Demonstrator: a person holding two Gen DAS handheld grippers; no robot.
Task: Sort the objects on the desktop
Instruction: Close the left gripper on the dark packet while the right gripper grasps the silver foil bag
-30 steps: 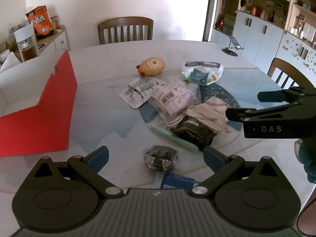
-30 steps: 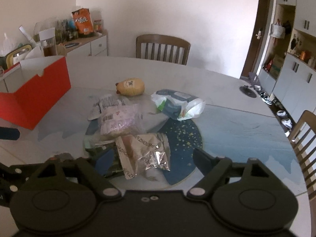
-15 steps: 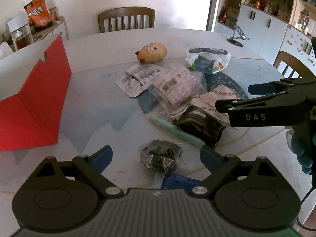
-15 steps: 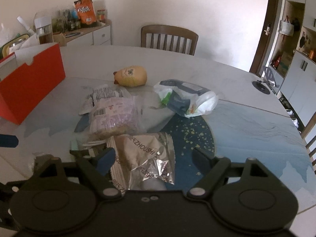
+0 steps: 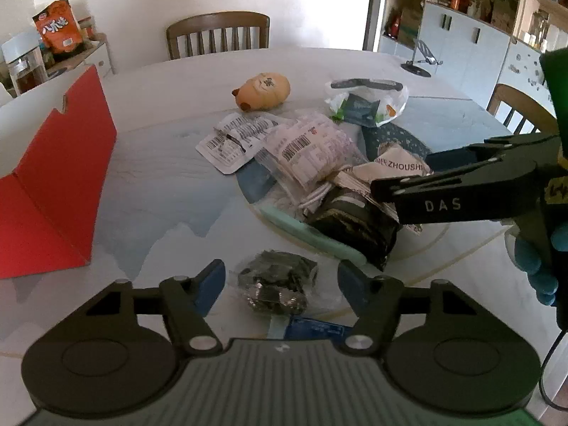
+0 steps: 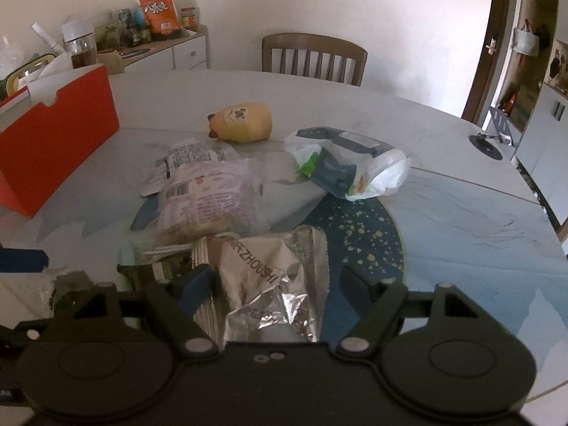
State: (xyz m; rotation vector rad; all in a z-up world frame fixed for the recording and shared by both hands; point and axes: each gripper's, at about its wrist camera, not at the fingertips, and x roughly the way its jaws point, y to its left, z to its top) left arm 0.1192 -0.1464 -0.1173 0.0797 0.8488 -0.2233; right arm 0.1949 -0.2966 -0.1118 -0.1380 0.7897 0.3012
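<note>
A small dark packet in clear wrap (image 5: 277, 282) lies on the table between the blue pads of my left gripper (image 5: 280, 284). Its jaws are closing, and a gap still shows on both sides of the packet. My right gripper (image 6: 275, 282) straddles a crumpled silver foil packet printed ZHOUSHI (image 6: 269, 277). Those jaws are closing too, and the right pad stands clear of the foil. From the left wrist view the right gripper (image 5: 401, 174) reaches in from the right, over the pile of packets.
A red open box (image 5: 53, 184) stands at the left. On the table lie a tan plush toy (image 5: 262, 90), a white plastic bag (image 5: 365, 101), barcode packets (image 5: 234, 135), a pink-printed bag (image 6: 206, 202) and a dark camouflage pack (image 5: 355, 227). A blue-gloved hand (image 5: 539, 266) holds the right gripper.
Both grippers have sunk closer to the table and their jaws have narrowed, the left around the dark packet, the right around the foil packet. The packets have not moved.
</note>
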